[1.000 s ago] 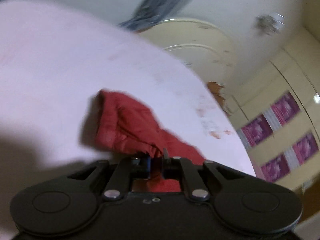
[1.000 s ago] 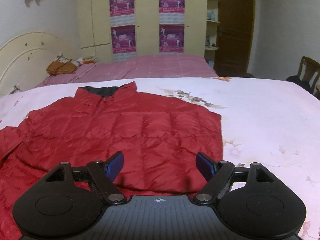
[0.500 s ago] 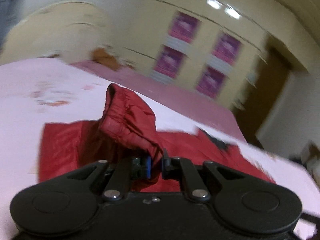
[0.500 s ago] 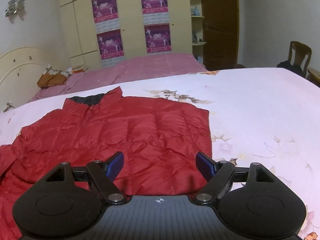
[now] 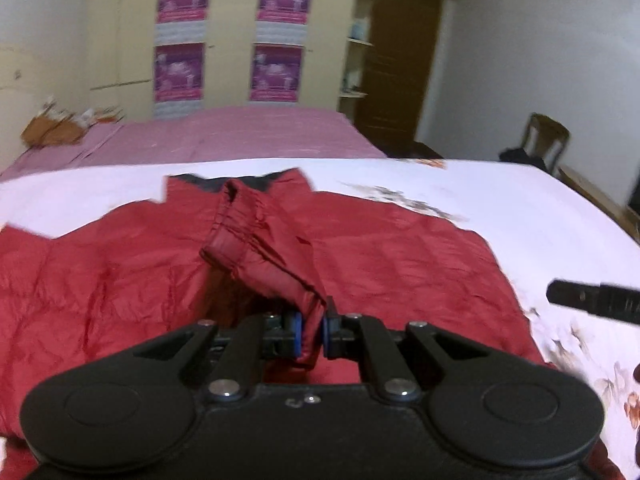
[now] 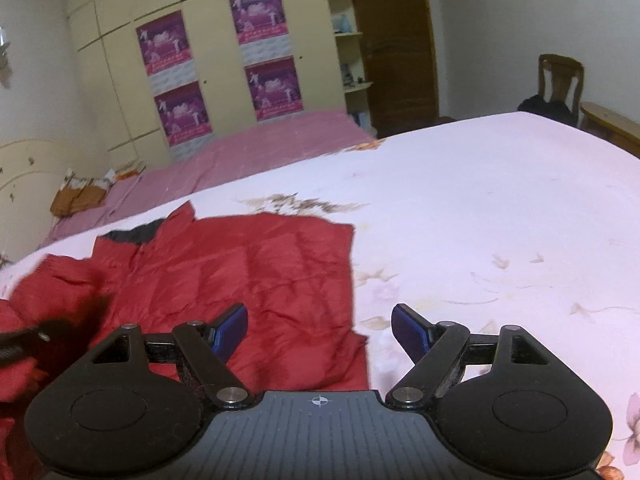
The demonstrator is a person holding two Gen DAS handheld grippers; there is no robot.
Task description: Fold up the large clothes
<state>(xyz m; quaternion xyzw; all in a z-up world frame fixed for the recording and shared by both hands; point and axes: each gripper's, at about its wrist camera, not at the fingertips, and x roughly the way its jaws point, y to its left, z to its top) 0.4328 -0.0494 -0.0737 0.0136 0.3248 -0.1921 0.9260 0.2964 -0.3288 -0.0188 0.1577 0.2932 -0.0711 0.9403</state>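
A red quilted jacket (image 5: 400, 264) lies spread flat on a pale floral bed sheet (image 5: 520, 208), its dark-lined collar at the far side. My left gripper (image 5: 311, 334) is shut on the jacket's sleeve (image 5: 260, 248), which stands lifted over the jacket's body with its cuff pointing away. In the right wrist view the same jacket (image 6: 260, 280) lies left of centre. My right gripper (image 6: 319, 330) stands open above the jacket's right edge, with nothing between its blue pads. A black part of the right gripper (image 5: 596, 302) shows at the right edge of the left wrist view.
A second bed with a pink cover (image 6: 256, 148) lies behind, with brown items (image 6: 80, 198) at its head. Cream wardrobes carry purple posters (image 6: 264, 12). A brown door (image 6: 394, 40) and a wooden chair (image 6: 560, 80) stand at the back right.
My left gripper has swung the held sleeve from out over the bare sheet across onto the jacket's body, rolling as it went. The right gripper shifted slightly right and tilted, still open.
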